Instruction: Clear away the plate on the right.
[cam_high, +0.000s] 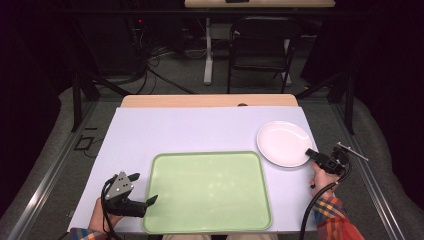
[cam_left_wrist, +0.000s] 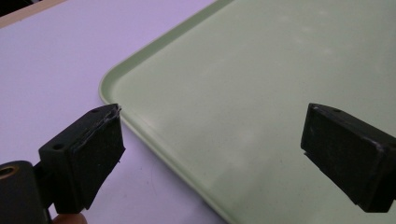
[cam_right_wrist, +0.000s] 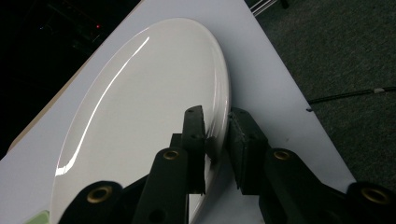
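A white plate (cam_high: 282, 142) lies on the right side of the table, just beyond the tray's far right corner. My right gripper (cam_high: 311, 152) reaches it from the near right. In the right gripper view its jaws (cam_right_wrist: 217, 116) clamp the near rim of the plate (cam_right_wrist: 140, 102), one pad on top and one against the outer edge. A pale green tray (cam_high: 210, 185) lies bare at the front middle of the table. My left gripper (cam_high: 144, 187) hovers open at the tray's near left edge, with the tray (cam_left_wrist: 261, 70) rim and nothing else between its fingers (cam_left_wrist: 212, 121).
The table has a pale lilac top (cam_high: 175, 130) with a wooden strip (cam_high: 210, 101) along the far edge. A black folding chair (cam_high: 260, 45) and a table leg stand on the floor beyond. The table's right edge runs close beside the plate.
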